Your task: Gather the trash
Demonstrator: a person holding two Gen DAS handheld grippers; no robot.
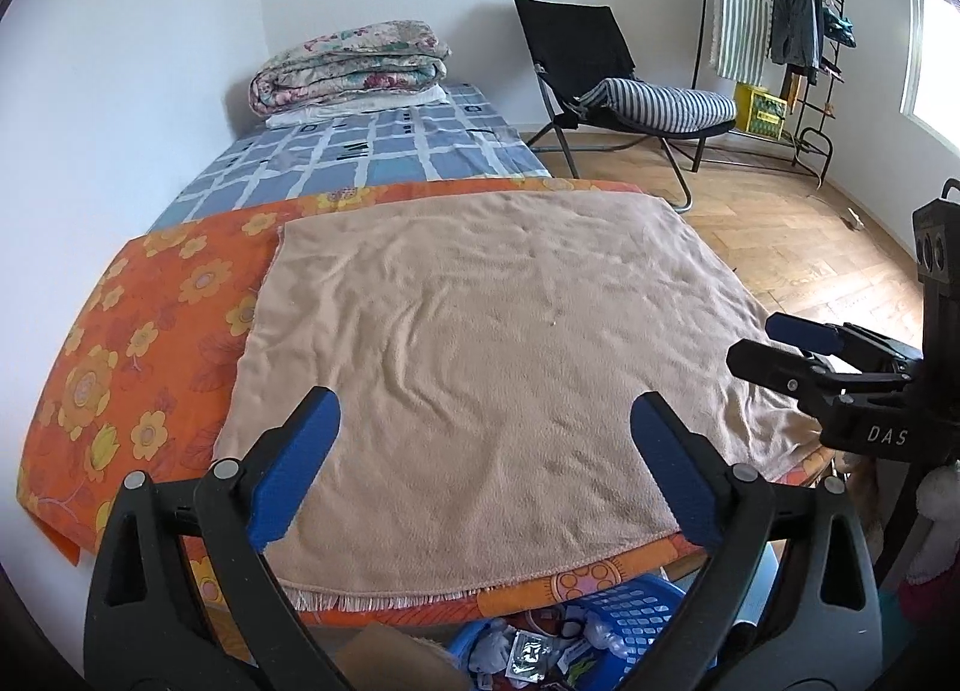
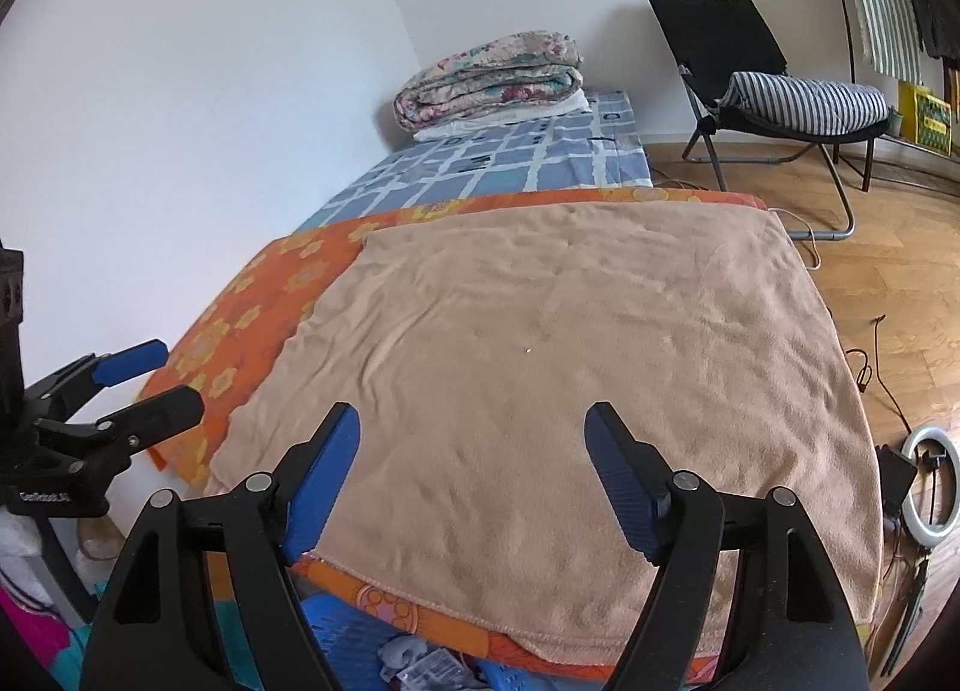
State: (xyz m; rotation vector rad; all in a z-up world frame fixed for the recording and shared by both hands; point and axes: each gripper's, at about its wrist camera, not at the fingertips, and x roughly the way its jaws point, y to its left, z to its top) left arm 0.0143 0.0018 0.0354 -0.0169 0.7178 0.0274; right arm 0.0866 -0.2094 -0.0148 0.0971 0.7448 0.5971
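Observation:
A blue plastic basket (image 1: 630,613) holding crumpled wrappers and other trash (image 1: 528,652) sits below the near edge of the table; it also shows in the right wrist view (image 2: 354,640). A beige towel (image 1: 480,343) covers the table over an orange flowered cloth (image 1: 150,331); a tiny white speck (image 2: 528,350) lies on the towel. My left gripper (image 1: 486,421) is open and empty above the towel's near edge. My right gripper (image 2: 474,439) is open and empty beside it, and also shows in the left wrist view (image 1: 774,343).
A bed with a blue checked sheet (image 1: 372,156) and a folded quilt (image 1: 348,66) lies behind the table. A black folding chair (image 1: 600,78) with a striped cushion, a clothes rack (image 1: 780,30) and a ring light (image 2: 927,487) stand on the wooden floor to the right.

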